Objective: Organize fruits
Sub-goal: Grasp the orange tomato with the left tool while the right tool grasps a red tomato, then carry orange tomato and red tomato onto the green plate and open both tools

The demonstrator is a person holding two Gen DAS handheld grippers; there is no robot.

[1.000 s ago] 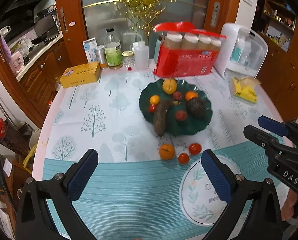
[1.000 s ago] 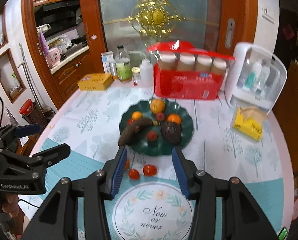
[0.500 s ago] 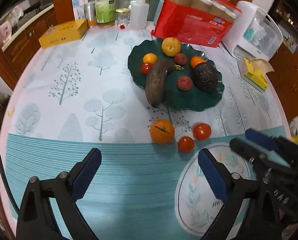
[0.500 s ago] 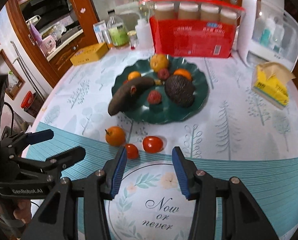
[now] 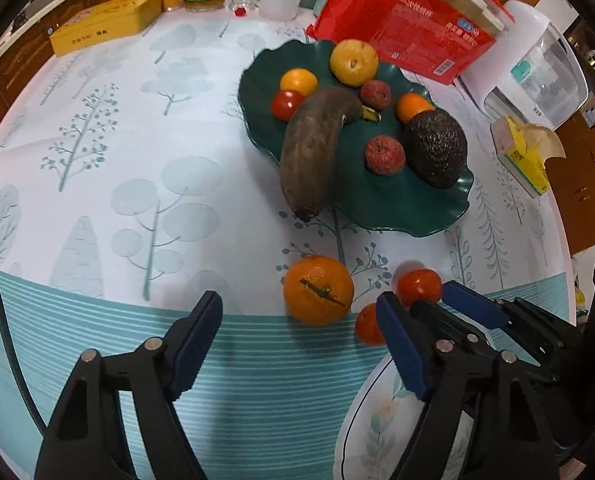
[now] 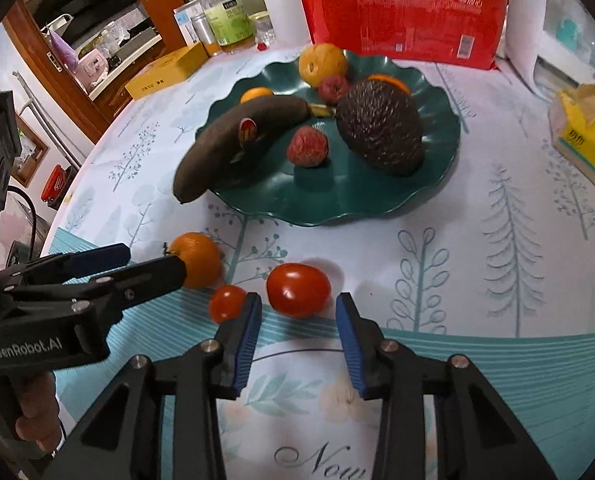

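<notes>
One tomato (image 6: 298,289) — long axis crosswise.

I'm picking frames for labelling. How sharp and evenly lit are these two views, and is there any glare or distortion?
Left wrist view: strong fisheye bending with dark corners, the green plate crisp, the orange casting a soft shadow. Right wrist view: same curvature, small glare spots on the larger tomato, the red package slightly soft.

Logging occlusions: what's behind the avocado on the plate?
Behind the avocado an orange peeks over its top, mostly hidden in the right wrist view; the left wrist view shows it whole. A lychee sits beside it on the plate.
</notes>
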